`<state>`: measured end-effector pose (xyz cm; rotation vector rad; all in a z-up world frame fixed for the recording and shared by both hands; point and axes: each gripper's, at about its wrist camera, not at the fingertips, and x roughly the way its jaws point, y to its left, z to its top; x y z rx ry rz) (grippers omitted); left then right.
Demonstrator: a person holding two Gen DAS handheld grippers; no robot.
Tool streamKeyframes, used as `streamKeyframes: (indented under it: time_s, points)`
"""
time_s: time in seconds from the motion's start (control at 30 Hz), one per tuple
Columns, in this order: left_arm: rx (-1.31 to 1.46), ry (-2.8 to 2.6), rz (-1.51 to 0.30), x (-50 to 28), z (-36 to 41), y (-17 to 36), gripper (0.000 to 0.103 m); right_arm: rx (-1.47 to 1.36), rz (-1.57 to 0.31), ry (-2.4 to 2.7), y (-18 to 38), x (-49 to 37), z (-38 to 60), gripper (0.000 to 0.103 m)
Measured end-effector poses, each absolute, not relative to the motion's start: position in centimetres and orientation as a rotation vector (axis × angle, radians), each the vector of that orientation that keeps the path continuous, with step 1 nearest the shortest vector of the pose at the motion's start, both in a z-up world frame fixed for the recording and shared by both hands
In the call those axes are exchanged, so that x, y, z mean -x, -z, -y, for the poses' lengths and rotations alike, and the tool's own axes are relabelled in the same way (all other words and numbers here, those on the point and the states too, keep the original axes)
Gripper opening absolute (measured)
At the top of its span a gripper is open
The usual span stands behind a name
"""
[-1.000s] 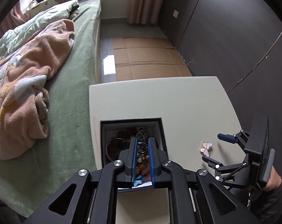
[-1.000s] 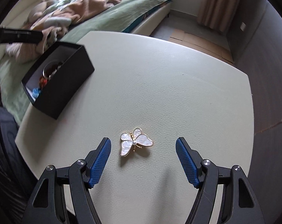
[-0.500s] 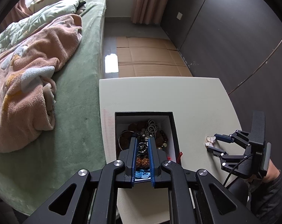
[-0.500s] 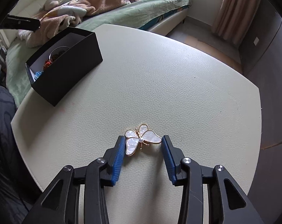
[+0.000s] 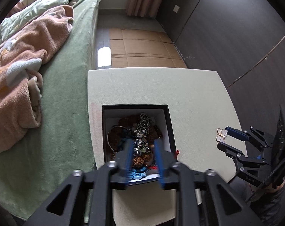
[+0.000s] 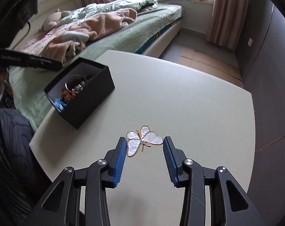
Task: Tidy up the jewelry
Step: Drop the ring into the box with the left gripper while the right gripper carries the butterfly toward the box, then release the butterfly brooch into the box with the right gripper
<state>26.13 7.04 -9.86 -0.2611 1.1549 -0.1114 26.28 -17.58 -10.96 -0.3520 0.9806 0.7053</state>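
Two claws: right gripper (image 6: 144,158) clenched butterfly brooch (image 6: 144,140) w/ bare table (image 6: 199,101) ahead; left gripper (image 5: 143,159) was opening, unloaded, over black jewelry box (image 5: 169,124).

My left gripper (image 5: 142,150) points steeply down over the black box (image 5: 168,116) with its jaws opening, while my right gripper (image 6: 144,145), beside the box, clamps the butterfly brooch (image 6: 143,140).
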Motion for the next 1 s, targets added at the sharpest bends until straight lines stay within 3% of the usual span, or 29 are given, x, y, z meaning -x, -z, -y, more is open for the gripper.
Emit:
streamKeyframes:
  time_s: [0.03,0.1,0.43,0.9,1.0]
  points:
    - [0.27,0.098,-1.142,-26.0,-7.4,9.6,0.063,0.345,-0.971,-0.707,10.5,-26.2,17.3,0.041]
    - [0.289,0.08,-1.101,-25.5,-8.2,9.0,0.07,0.332,-0.953,-0.709,9.5,-26.1,16.6,0.041]
    - [0.296,0.044,-1.063,-23.4,-10.7,7.7,0.07,0.266,-0.885,-0.813,5.8,-24.3,11.3,0.041]
    - [0.323,0.004,-1.02,-21.0,-13.4,6.7,0.07,0.254,-0.937,-0.882,6.3,-22.9,5.2,0.041]
    - [0.339,0.015,-1.005,-20.6,-13.4,6.4,0.071,0.208,-0.983,-0.86,6.3,-23.4,5.3,0.066]
